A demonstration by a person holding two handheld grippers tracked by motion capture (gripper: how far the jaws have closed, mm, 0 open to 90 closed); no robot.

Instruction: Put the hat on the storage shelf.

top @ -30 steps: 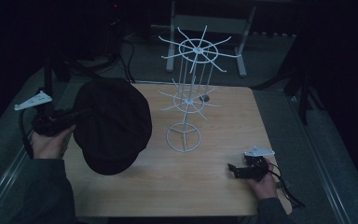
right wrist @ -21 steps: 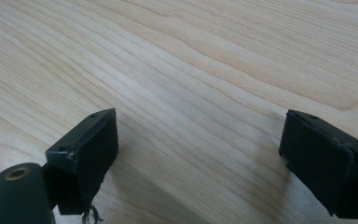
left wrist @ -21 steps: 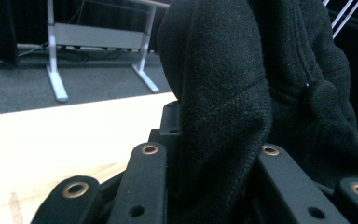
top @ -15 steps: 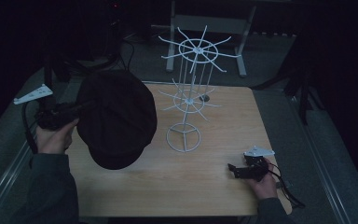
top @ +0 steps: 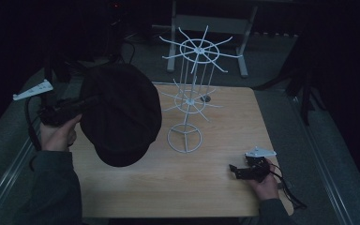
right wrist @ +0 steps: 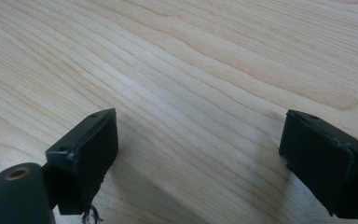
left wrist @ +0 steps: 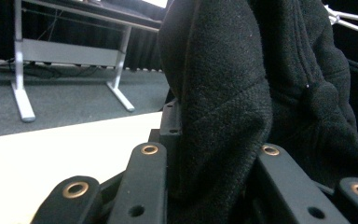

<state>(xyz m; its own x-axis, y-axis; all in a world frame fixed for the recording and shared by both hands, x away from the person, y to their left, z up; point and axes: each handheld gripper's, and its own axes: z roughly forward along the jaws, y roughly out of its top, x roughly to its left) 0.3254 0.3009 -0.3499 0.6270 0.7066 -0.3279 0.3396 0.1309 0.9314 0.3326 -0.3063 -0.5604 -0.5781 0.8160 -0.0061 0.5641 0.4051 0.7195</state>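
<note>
The black cap (left wrist: 261, 93) runs off the top and right edges of the left gripper view, covering the jaw tips. The white wire rack (left wrist: 349, 17) is cut off at upper right.

The left hand (top: 58, 133) is held up at the left side, with its fingers wrapped around the left hand-held gripper (top: 86, 102). This hand-held gripper lies level and points to the right. Its two black jaws are squeezed tight on a black cap (top: 122, 112), and soft cloth is pinched between them. The left forearm, in a dark sleeve, comes up from the bottom edge. The right hand (top: 262, 183) lies low on the table (top: 206, 187) at the right side. It holds the right hand-held gripper (top: 236, 171), which points to the left. Its two jaws stand wide apart, with bare wood between them.
</note>
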